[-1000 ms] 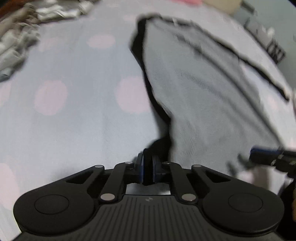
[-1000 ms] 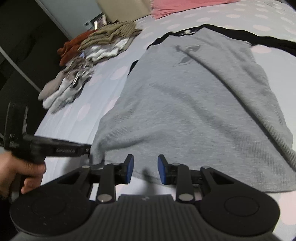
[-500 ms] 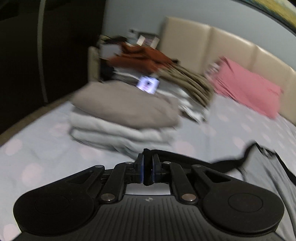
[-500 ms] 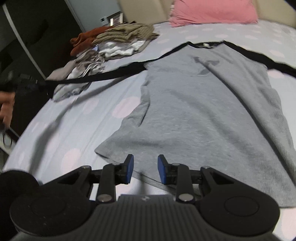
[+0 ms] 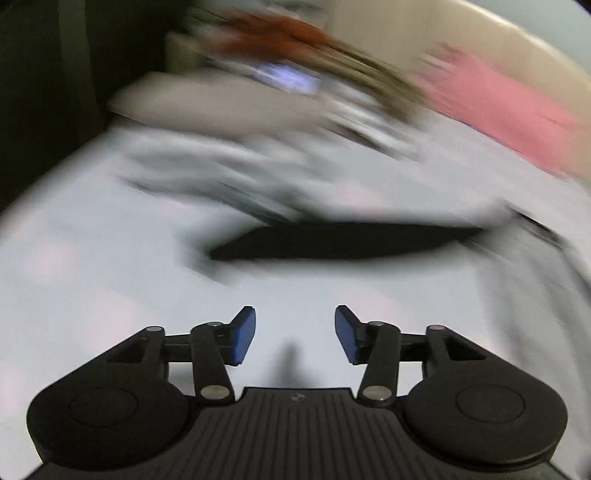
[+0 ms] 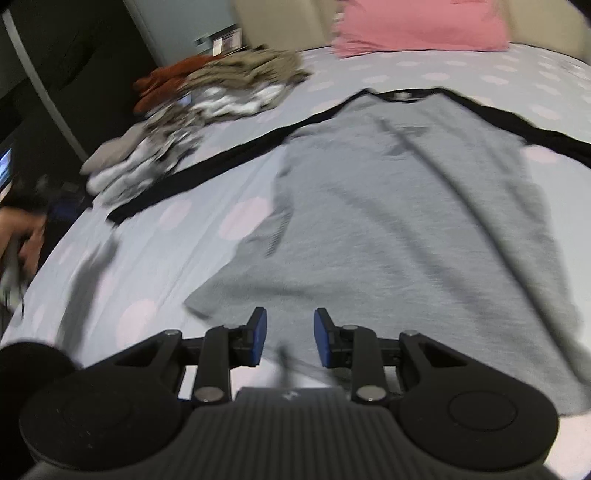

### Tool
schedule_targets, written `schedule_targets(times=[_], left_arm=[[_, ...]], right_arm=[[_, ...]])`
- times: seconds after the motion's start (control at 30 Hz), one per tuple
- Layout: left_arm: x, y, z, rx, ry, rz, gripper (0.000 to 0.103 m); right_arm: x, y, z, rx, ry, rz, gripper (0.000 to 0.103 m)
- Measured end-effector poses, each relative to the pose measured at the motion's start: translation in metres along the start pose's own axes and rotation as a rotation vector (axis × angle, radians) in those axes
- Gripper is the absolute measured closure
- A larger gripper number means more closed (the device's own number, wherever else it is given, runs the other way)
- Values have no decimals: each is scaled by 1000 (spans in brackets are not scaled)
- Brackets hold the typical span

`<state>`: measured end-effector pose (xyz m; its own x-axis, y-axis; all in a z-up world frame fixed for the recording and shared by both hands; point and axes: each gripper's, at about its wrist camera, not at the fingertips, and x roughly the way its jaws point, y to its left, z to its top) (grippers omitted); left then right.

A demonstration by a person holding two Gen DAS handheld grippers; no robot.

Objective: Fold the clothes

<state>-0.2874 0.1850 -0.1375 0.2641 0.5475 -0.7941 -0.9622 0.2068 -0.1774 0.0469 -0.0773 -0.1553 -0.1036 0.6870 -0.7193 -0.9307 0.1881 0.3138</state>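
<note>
The bed [image 6: 424,70], in its pale sheet with pink dots, takes up most of the room, and the grey shirt [image 6: 406,229] lies flat on it front up, collar toward the pink pillow [image 6: 417,26]; its black left sleeve [image 6: 207,173] stretches straight out from the shirt's shoulder toward the heap of clothes [image 6: 207,99] beside it. The right gripper [image 6: 286,341] hovers at the shirt's hem with its fingers spread and empty; the left gripper [image 5: 294,336], off beyond the sleeve's end, has its fingers wide apart, holding nothing, in a badly blurred view.
</note>
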Motion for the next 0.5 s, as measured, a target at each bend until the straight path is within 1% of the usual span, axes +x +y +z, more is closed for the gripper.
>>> schedule_targets(times=[0.03, 0.07, 0.1, 0.13, 0.17, 0.23, 0.33, 0.4, 0.5], left_arm=[[3, -18, -7, 55, 44, -85, 57], [4, -37, -16, 131, 72, -140, 57], [4, -57, -24, 207, 100, -196, 55], [5, -74, -32, 277, 126, -241, 52], [6, -88, -40, 331, 145, -253, 48], [9, -115, -57, 433, 184, -274, 46], [16, -135, -79, 513, 231, -258, 46], [24, -139, -90, 552, 260, -246, 46], [36, -144, -103, 594, 295, -223, 48]], right_arm=[[-6, -9, 3, 25, 1, -29, 71], [-13, -21, 7, 47, 8, -51, 69], [-19, -34, 10, 70, 16, -72, 66], [-26, -47, 14, 92, 25, -94, 60], [-32, -60, 16, 95, 41, -114, 54], [-43, -87, 19, 90, 77, -153, 45], [-61, -127, 24, 83, 132, -212, 44], [-70, -153, 25, 95, 165, -241, 44], [-78, -183, 19, 166, 191, -217, 44]])
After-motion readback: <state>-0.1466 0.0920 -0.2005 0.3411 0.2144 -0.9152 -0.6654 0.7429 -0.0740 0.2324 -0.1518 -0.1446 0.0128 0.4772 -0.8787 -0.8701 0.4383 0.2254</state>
